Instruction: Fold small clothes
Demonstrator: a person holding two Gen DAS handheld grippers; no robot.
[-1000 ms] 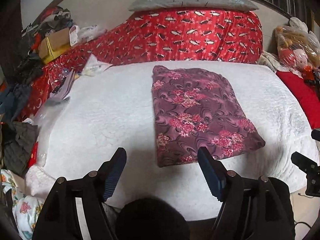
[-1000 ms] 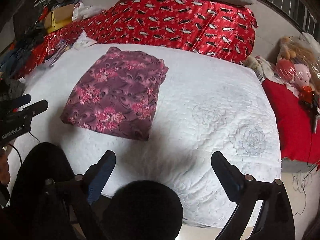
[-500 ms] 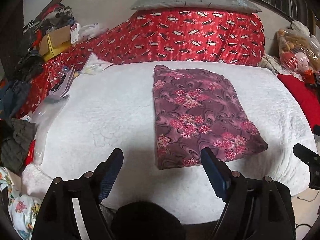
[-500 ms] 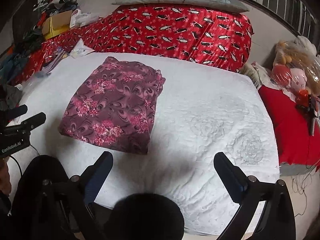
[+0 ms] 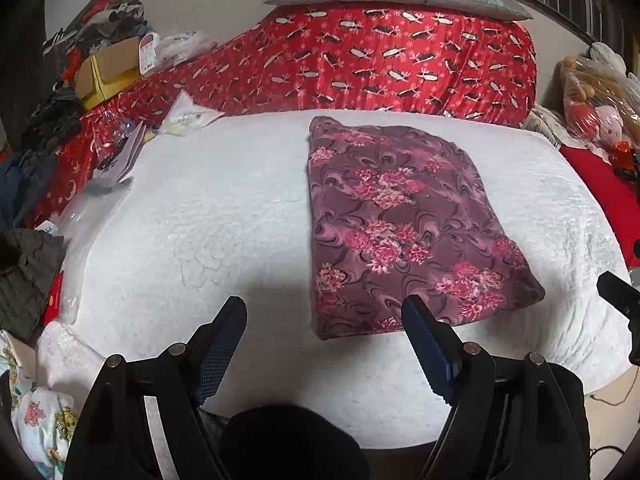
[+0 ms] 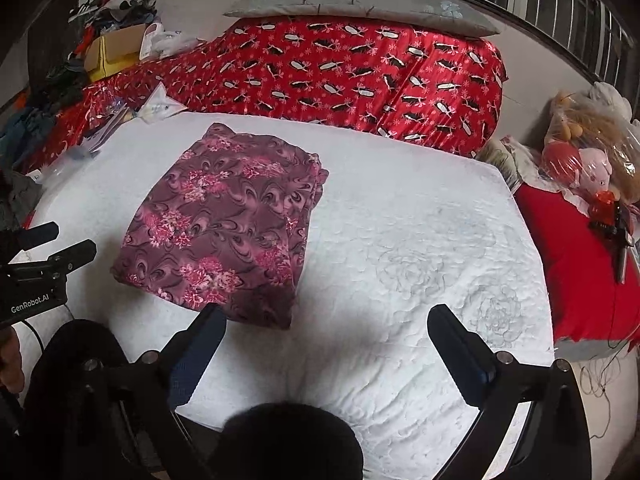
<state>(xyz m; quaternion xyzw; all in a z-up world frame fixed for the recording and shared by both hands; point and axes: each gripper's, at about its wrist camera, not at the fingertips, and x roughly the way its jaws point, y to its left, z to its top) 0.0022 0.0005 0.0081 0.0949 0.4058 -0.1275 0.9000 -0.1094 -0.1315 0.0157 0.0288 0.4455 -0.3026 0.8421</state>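
Cloth folded flat on bed. Left gripper and right gripper near cloth, wide apart, empty. Grab near edge gently, fold slowly.

Maroon floral garment — folded, flat on bed

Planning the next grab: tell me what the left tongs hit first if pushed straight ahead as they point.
Probably the near edge of the folded floral cloth on the white bedcover; the open left tongs hold nothing. Depth is unclear.
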